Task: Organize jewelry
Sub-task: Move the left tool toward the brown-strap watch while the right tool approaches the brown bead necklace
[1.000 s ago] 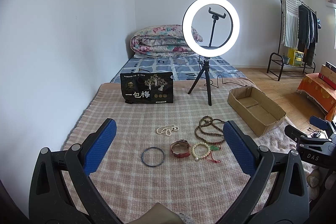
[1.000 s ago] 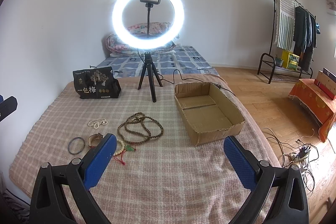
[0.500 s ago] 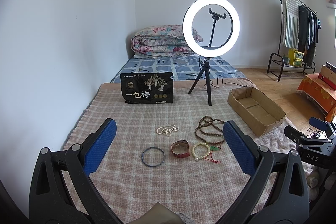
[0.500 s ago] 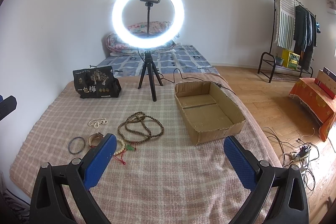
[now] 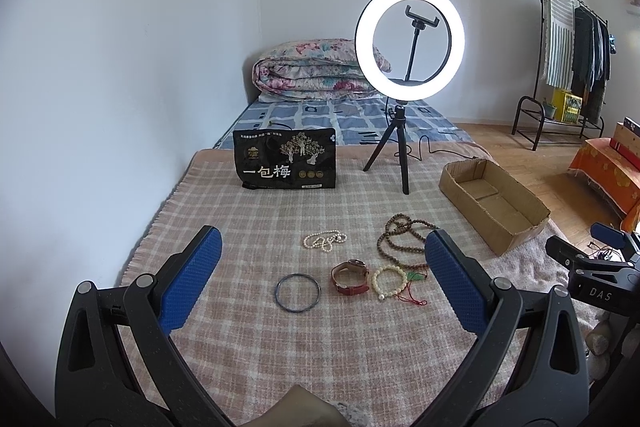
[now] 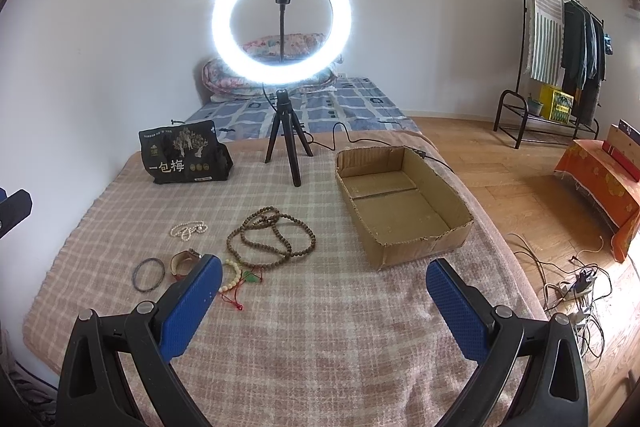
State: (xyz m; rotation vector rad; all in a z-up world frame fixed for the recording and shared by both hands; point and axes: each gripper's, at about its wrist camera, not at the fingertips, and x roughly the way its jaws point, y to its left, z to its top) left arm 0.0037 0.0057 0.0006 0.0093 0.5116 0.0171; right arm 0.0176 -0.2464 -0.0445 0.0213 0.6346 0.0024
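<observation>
Several pieces of jewelry lie on the checked blanket (image 5: 320,347): a dark bangle (image 5: 297,293), a red-strap watch (image 5: 350,277), a cream bead bracelet (image 5: 389,282) with red cord, a white pearl string (image 5: 324,239) and a long brown bead necklace (image 6: 272,239). An empty cardboard box (image 6: 404,211) stands to their right. My left gripper (image 5: 320,279) hovers open above the bangle and watch, nothing between its blue pads. My right gripper (image 6: 320,303) is open too, over bare blanket in front of the box; its left pad (image 6: 192,307) covers part of the watch (image 6: 182,263).
A lit ring light on a tripod (image 5: 404,147) stands behind the jewelry, its cable trailing right. A black snack bag (image 5: 286,159) stands at the back left. Folded quilt (image 5: 312,71) lies beyond. Cables (image 6: 576,283) lie on the wooden floor at the right; a clothes rack (image 6: 560,39) stands far off.
</observation>
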